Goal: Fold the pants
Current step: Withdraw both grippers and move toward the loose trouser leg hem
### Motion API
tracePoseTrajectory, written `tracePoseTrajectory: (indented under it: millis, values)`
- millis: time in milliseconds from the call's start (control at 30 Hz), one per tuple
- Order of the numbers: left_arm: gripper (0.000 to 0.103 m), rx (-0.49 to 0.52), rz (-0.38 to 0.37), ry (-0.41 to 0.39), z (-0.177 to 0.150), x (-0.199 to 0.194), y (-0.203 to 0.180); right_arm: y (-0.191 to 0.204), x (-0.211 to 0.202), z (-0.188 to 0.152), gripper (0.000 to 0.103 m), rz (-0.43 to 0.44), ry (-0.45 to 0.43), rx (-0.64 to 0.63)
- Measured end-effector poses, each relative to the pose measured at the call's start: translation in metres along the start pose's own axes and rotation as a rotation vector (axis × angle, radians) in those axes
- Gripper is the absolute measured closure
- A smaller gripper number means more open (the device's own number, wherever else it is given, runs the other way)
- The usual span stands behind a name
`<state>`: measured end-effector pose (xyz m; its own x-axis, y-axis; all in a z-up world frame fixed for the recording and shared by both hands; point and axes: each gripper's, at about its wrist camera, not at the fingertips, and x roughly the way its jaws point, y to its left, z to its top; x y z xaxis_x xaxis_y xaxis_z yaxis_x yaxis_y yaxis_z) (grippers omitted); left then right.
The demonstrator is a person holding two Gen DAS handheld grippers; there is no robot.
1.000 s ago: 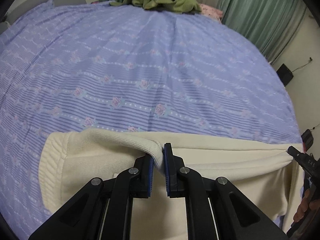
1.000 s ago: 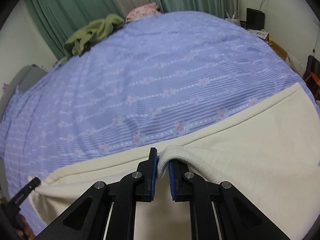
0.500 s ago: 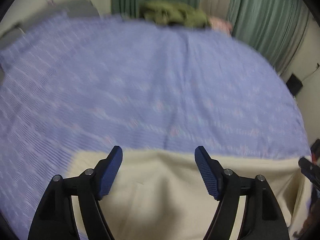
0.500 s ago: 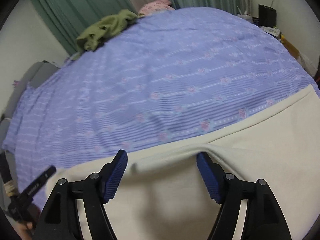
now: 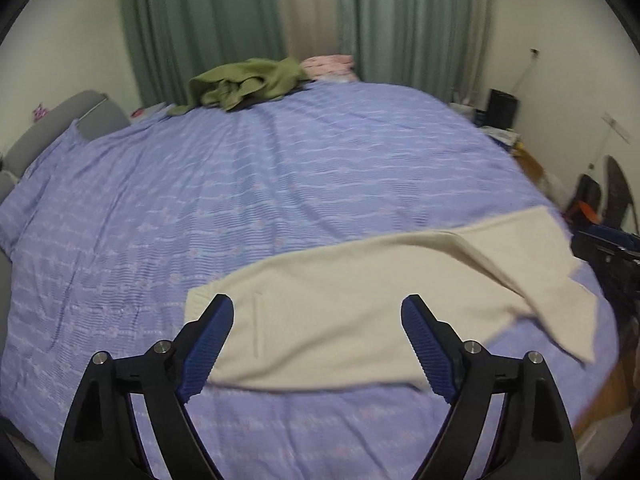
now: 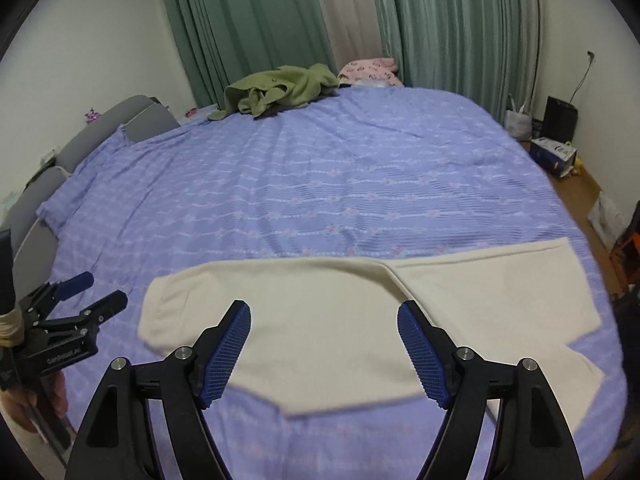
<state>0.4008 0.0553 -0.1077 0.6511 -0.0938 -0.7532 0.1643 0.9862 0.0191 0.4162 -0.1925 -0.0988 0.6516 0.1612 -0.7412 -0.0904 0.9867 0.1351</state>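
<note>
- Past both sets of jaws: big bed w/ purple flower sheet [image 6: 320, 184], wrinkly, fills most of the view.
- Behind the bed: green curtains [image 6: 460, 20], pale walls.
- Far end of the bed: green clothes pile [image 6: 280, 88], pink thing [image 6: 370, 68] just beside it.
- Left of the bed: gray headboard [image 6: 136, 120].
- Right of the bed: black box [image 6: 562, 116] & small stuff on the floor; too small to tell what.
- Right in front of the jaws: cream pants [image 6: 340, 312] lie flat on the sheet; one leg goes off to the right.
- Left gripper [image 5: 318, 344]: jaws wide apart, holding nothing, above the pants.
- Right gripper [image 6: 324, 354]: same, wide apart, nothing in it.
- Near edge of the pants is blurry.
</note>
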Motion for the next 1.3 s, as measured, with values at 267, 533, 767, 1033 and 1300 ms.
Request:
tracePoseTrajectory:
  millis: [267,533,767,1033,1300]
  values:
    - [0.011,-0.036,-0.124,0.027,-0.029,-0.081,-0.05,-0.019,-0.106,-0.051,0.02,-0.06,-0.013,0.041]
    - [0.011,0.008,-0.106,0.029,-0.043,-0.104,-0.131,-0.088,-0.15,-0.098,0.02,-0.075,0.021,0.102]
    - [0.011,-0.075,-0.039,0.071,-0.053,-0.101,-0.222,-0.172,-0.162,-0.114,0.02,-0.017,0.081,0.061]
    - [0.011,-0.113,0.095,0.102,-0.068,-0.086,-0.323,-0.259,-0.144,-0.123,0.02,0.068,0.186,-0.09]
    - [0.011,-0.142,0.157,0.177,-0.078,-0.054,-0.367,-0.303,-0.112,-0.136,0.02,0.101,0.278,-0.125]
